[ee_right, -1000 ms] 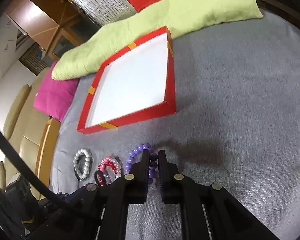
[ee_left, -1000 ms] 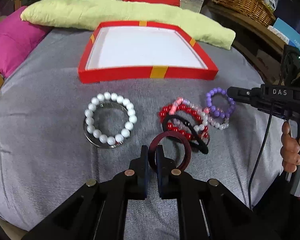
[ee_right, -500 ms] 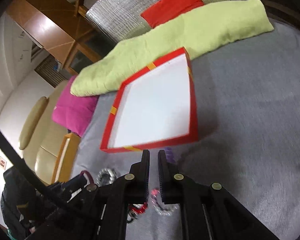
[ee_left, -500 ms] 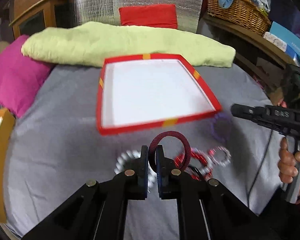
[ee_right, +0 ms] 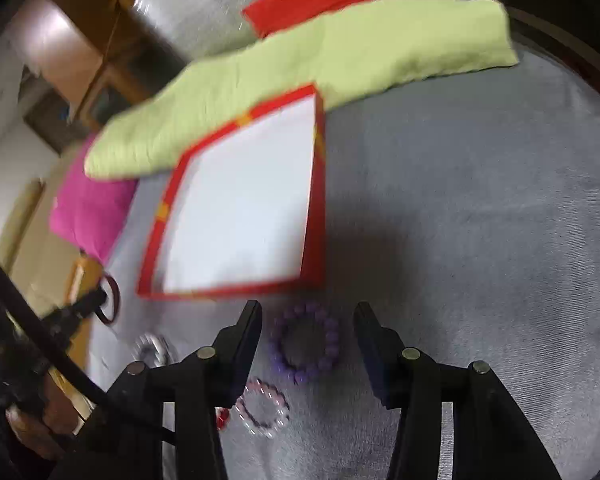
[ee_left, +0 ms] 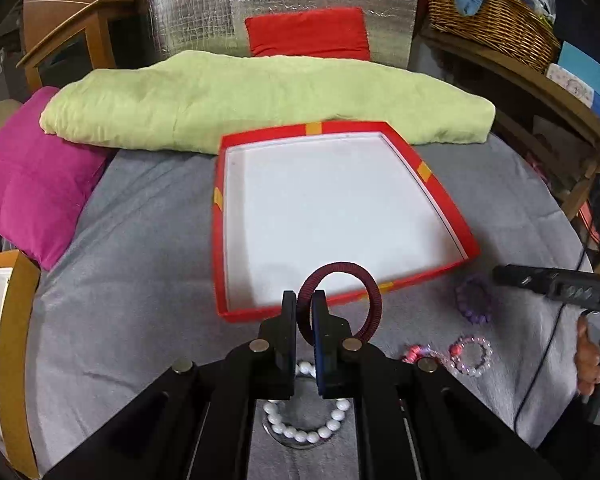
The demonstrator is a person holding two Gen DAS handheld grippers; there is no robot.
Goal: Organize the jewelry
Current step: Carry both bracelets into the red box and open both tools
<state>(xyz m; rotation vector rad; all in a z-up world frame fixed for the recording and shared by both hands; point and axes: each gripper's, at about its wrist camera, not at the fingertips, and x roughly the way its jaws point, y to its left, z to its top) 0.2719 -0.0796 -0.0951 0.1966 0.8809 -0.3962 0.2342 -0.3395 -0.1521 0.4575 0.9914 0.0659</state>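
On the grey fabric-covered surface, the shallow red cardboard box with a white floor (ee_left: 340,216) lay empty, so by the look of things the sorting had barely begun. The left gripper (ee_left: 304,304) was clamped on the dark maroon ribbed ring bangle (ee_left: 340,300), holding it clear of the cloth at the box's near rim, not yet over the white floor. The right gripper (ee_right: 306,340) had just been opening; its jaws stood apart on either side of the purple beaded bracelet (ee_right: 304,346), which lay flat on the cloth between them, untouched by the pads. Left to gather were that purple one, the white pearl-bead bracelet on a clear round stand (ee_left: 304,424) beneath the left tool, and the pink and translucent bead bracelets (ee_left: 466,356) beside it. Behind the box stretched a long pale-green padded cushion (ee_left: 260,100), with a magenta pillow (ee_left: 32,184) to one side, a red cushion (ee_left: 308,32) against silver quilted foil, and a wicker basket (ee_left: 492,16) on a wooden shelf
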